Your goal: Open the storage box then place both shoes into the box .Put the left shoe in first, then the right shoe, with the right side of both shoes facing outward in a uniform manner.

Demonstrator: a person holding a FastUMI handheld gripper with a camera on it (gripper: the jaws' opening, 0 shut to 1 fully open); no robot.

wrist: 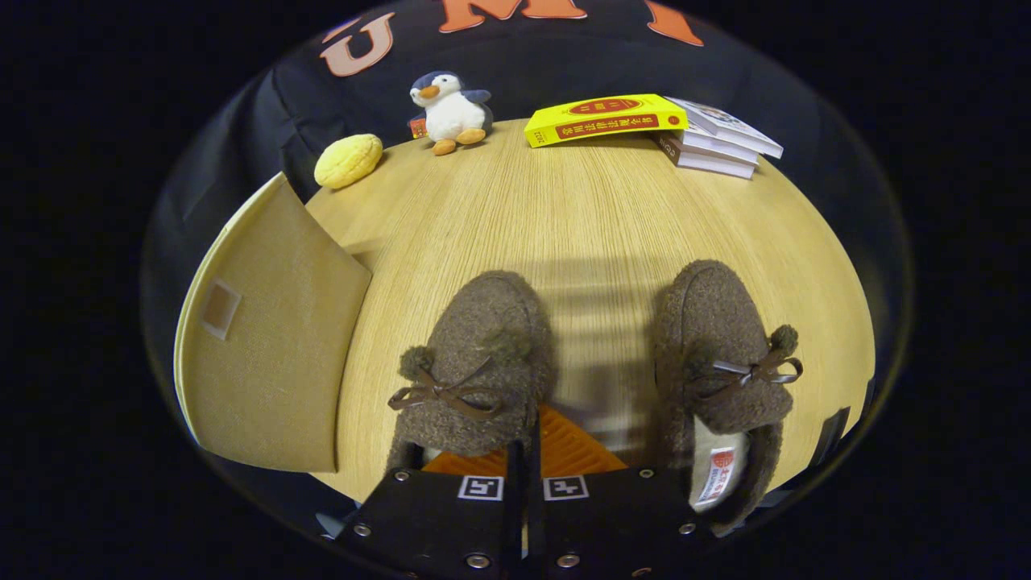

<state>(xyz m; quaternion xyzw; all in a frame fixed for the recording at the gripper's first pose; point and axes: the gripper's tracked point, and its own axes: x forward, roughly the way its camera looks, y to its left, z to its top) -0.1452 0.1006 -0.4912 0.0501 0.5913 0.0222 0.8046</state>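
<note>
Tongs: the tongs (523, 459) sit low over the near edge of the surface, the two fingers drawn together with only a thin slit between them; they reach the heel end of the left shoe at its inner side, but whether they pinch the shoe's rim cannot be told.
Left shoe: a brown fuzzy slipper (475, 379) with a thin bow and a pompom, lying flat by the near edge, toe pointing toward the far edge, just ahead of the fingers and partly covered by them.
Right shoe: a matching slipper (721, 354) lies beside the first, apart from it, with bare wood between; its light lining and a small tag show at the heel opening.
Storage box: a beige fabric box (274, 346) stands at the left edge of the surface, near the left shoe but not touching it; a small patch sits on its facing panel.
Surface: pale wood grain (588, 217), bare in the middle.
Far edge: a yellow round bun-like item (348, 160) at the far left corner, a plush penguin (449, 109) beside it, and a yellow book (604, 118) leaning on a stack of books (717, 145) toward the far right.
</note>
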